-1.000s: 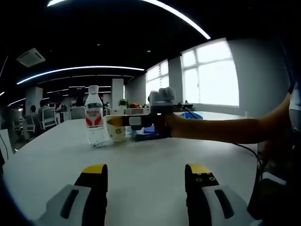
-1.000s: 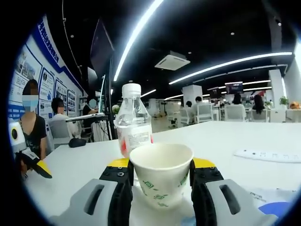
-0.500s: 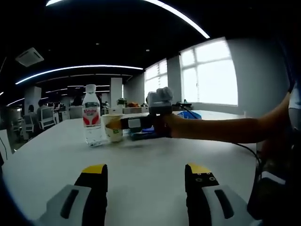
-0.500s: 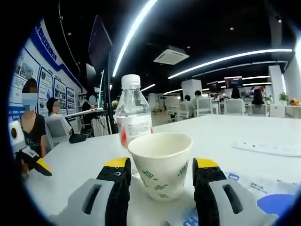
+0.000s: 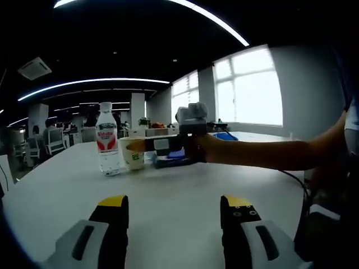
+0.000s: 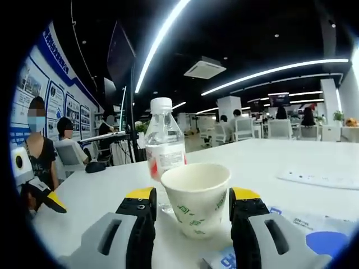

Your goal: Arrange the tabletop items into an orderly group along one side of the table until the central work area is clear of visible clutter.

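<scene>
Paper cup between right gripper fingers, beside capped water bottle

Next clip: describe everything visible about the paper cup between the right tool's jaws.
The paper cup is cream-white with small green printed marks, tapered, with a rolled rim. It stands upright and open-topped, and looks empty as far as its inside shows. It sits between the jaws of the right tool; whether they press its walls is unclear. Just behind it stands a clear water bottle. In the left gripper view the cup rests on the white table.
</scene>
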{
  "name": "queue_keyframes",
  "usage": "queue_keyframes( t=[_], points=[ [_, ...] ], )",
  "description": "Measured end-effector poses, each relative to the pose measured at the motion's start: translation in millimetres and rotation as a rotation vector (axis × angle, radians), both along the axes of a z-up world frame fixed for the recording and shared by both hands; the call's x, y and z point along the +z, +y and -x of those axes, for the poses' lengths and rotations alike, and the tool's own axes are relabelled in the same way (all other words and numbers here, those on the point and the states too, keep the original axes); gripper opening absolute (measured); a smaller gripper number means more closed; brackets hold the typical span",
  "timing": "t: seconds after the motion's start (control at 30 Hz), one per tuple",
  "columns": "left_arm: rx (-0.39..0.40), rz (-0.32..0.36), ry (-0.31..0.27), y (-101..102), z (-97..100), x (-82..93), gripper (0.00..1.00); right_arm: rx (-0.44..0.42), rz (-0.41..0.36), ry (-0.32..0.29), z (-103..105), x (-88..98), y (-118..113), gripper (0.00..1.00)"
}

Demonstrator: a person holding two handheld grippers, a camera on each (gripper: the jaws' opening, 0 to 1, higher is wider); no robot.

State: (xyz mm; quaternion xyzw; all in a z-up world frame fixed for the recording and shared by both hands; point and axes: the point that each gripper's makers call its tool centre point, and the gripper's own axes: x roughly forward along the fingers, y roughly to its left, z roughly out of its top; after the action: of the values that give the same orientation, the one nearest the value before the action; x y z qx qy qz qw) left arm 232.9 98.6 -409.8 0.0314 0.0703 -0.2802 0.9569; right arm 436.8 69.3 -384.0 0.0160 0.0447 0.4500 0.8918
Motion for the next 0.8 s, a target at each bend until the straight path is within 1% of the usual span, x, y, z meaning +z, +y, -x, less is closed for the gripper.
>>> queue_keyframes(
  t=[0.3,0.53,0.57,0.63,0.8],
  points=[
    [-0.013,-0.004,-0.005,-5.0,2.7,3.4,0.65,-0.012,0.000,-0.006,5.4,4.3,-8.6,0.50],
    [-0.017,-0.002,0.001,-11.1,3.8,2.0,0.64,-0.015,0.003,-0.004,10.3,7.0,-14.3,0.49],
    [-0.018,-0.002,0.005,-13.6,4.2,1.1,0.63,-0.016,0.007,-0.010,11.4,7.6,-15.6,0.49],
    [-0.024,0.001,0.006,-16.9,4.8,0.6,0.63,-0.025,0.056,-0.046,13.2,6.6,-20.3,0.49],
    [-0.053,0.004,0.001,-28.7,6.3,1.8,0.63,-0.022,0.065,-0.040,21.3,6.6,-25.3,0.49]
  ],
)
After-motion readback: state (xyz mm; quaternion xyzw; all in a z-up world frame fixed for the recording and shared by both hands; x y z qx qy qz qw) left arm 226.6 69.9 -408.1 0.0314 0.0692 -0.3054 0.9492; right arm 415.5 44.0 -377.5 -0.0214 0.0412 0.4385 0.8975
